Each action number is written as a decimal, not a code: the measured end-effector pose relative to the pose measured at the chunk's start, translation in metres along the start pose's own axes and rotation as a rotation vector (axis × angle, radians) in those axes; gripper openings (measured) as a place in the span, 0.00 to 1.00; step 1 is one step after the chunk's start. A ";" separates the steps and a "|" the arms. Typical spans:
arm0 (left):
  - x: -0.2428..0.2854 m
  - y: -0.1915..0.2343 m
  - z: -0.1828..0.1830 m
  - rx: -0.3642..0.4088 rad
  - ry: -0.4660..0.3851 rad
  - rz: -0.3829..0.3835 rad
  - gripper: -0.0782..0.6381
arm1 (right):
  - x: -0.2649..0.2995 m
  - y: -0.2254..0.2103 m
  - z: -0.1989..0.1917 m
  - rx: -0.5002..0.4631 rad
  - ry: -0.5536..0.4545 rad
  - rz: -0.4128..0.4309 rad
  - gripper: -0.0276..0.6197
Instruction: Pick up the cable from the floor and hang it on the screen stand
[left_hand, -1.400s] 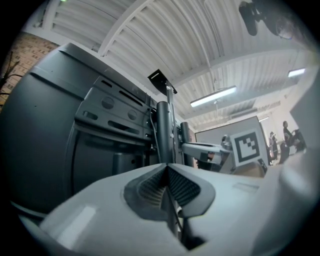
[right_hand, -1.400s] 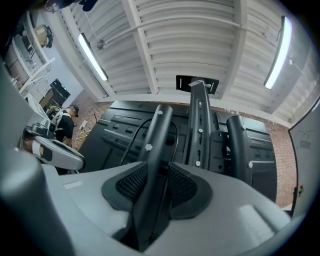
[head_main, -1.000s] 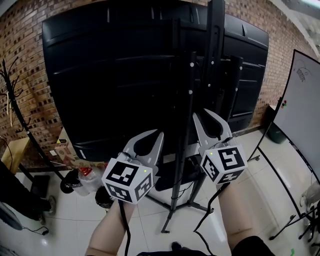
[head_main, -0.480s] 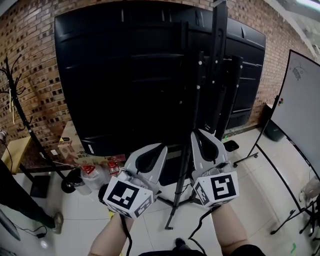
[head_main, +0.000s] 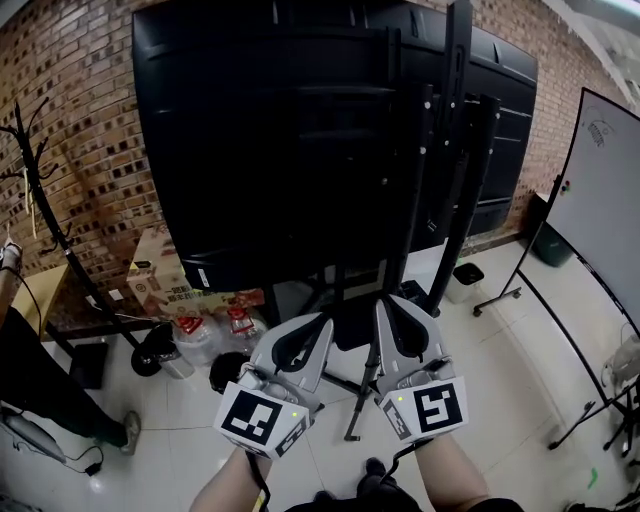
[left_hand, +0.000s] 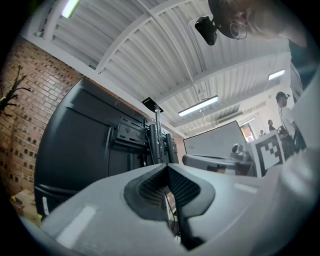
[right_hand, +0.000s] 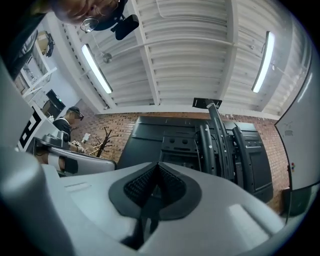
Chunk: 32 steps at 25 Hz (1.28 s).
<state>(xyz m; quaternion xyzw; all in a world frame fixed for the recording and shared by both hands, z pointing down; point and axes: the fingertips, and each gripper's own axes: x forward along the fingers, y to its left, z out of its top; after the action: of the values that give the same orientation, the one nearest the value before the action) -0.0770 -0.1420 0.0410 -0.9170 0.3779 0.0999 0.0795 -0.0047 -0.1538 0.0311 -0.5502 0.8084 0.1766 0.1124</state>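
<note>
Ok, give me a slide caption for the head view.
Left gripper shut and right gripper, just closed on nothing, held before the back of a black screen on its stand.

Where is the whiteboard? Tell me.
Head view, far right edge: the whiteboard stands right of the black screen, beside a dark bin.

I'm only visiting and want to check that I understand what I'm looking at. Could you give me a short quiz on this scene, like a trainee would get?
1. True or false: the screen on the screen stand shows us its black back.
2. What stands at the head view's right edge? A) whiteboard B) fridge C) ladder
3. Are the left gripper's jaws apart or together?

Key: 1 true. 2 A. 3 together.
</note>
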 end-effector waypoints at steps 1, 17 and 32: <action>-0.004 0.001 -0.005 -0.012 0.005 0.005 0.12 | -0.004 0.006 -0.006 0.002 0.016 0.005 0.05; -0.016 -0.015 -0.070 -0.129 0.137 0.080 0.12 | -0.036 0.006 -0.061 0.088 0.168 0.086 0.05; -0.003 -0.044 -0.080 -0.102 0.163 0.082 0.12 | -0.053 -0.010 -0.065 0.103 0.168 0.127 0.05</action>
<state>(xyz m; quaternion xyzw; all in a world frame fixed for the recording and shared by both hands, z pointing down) -0.0376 -0.1269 0.1221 -0.9088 0.4146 0.0471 -0.0027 0.0247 -0.1383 0.1087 -0.5043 0.8561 0.0949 0.0607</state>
